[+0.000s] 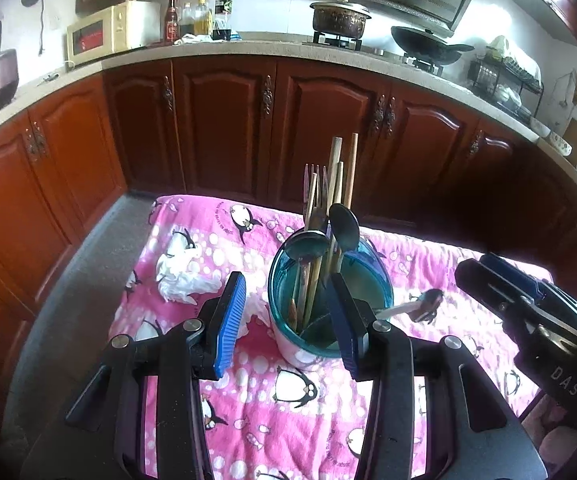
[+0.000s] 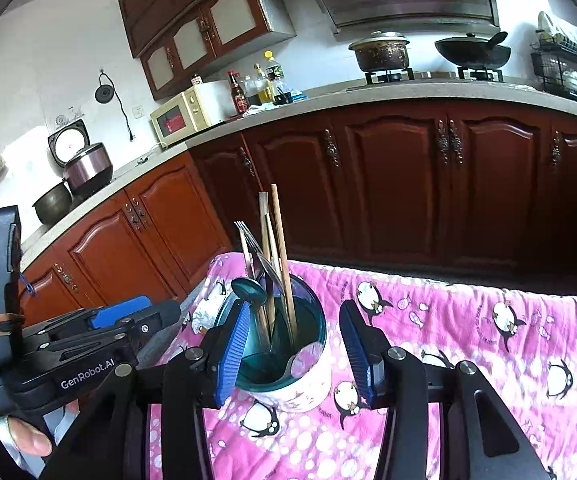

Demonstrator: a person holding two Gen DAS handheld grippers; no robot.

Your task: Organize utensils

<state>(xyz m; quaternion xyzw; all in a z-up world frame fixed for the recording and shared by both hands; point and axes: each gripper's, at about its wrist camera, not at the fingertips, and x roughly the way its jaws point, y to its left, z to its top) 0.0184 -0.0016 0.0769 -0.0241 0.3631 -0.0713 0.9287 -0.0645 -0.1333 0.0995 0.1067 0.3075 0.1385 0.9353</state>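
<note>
Blue-rimmed cup point(image 1: 330, 300) sits mid-table on pink penguin cloth point(image 1: 312, 408), full of chopsticks point(image 1: 344, 176), forks point(image 1: 315, 190), two dark spoons point(image 1: 344, 228). One spoon point(image 1: 424, 304) lies outside, just right of cup (last one, I think). Left gripper point(image 1: 288, 320) open, holds nothing. Right gripper point(image 2: 294, 350) open too, empty. Next: pinch spoon handle, lift, drop bowl-end up, don't bump cup. White tissue point(image 1: 184, 276) lies left.

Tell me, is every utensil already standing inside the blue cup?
No, a spoon lies on the pink penguin cloth right of the blue cup, apart from the others.
</note>
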